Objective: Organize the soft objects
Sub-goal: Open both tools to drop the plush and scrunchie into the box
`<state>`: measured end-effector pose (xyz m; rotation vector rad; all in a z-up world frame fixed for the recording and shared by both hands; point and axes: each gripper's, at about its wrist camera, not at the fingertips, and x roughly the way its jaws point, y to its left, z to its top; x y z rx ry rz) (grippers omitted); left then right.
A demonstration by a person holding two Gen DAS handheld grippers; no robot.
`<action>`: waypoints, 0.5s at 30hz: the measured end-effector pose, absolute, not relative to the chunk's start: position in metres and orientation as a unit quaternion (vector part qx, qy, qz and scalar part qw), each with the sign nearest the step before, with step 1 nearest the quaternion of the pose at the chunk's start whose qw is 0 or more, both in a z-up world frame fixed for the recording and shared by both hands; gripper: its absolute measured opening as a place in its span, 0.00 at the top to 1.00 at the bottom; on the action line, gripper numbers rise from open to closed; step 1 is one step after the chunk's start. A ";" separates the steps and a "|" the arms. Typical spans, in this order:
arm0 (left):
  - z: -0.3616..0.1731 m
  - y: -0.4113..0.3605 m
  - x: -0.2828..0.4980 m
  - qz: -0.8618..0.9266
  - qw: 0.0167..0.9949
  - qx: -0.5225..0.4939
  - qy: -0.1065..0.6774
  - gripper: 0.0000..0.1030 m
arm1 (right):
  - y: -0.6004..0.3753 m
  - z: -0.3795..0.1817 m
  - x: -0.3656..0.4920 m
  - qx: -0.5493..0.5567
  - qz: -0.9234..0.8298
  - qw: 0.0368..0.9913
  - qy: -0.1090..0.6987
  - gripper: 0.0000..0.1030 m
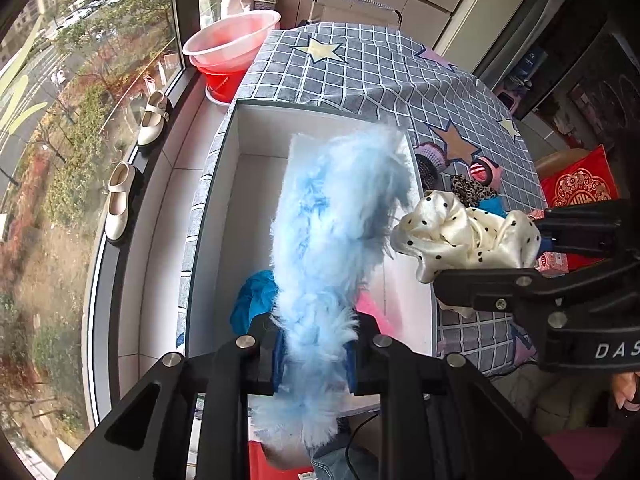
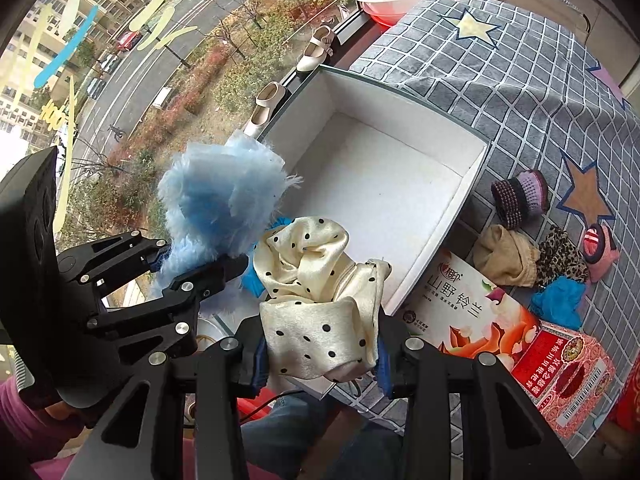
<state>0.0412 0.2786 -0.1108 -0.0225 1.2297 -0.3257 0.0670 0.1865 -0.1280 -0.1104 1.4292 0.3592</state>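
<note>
The left gripper [image 1: 314, 364] is squeezing tight on a fluffy blue cloth [image 1: 336, 216], holding it up over the white box [image 1: 224, 216]. The right gripper [image 2: 320, 360] is pinching a cream dotted scarf [image 2: 320, 280] just beside the box's near edge. The box is sitting on the checked worktop [image 2: 520, 92]. More soft things, like a brown cloth [image 2: 506, 256] and a small blue cloth [image 2: 558, 296], are lying at 3 o'clock from the box.

Black jaws [image 1: 314, 364], silver screws, blue pads [image 2: 260, 364].
</note>
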 end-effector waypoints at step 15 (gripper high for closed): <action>-0.112 0.268 0.046 -0.129 0.806 0.010 0.578 0.15 | 0.172 -0.127 0.073 -0.021 0.139 0.739 0.659 0.00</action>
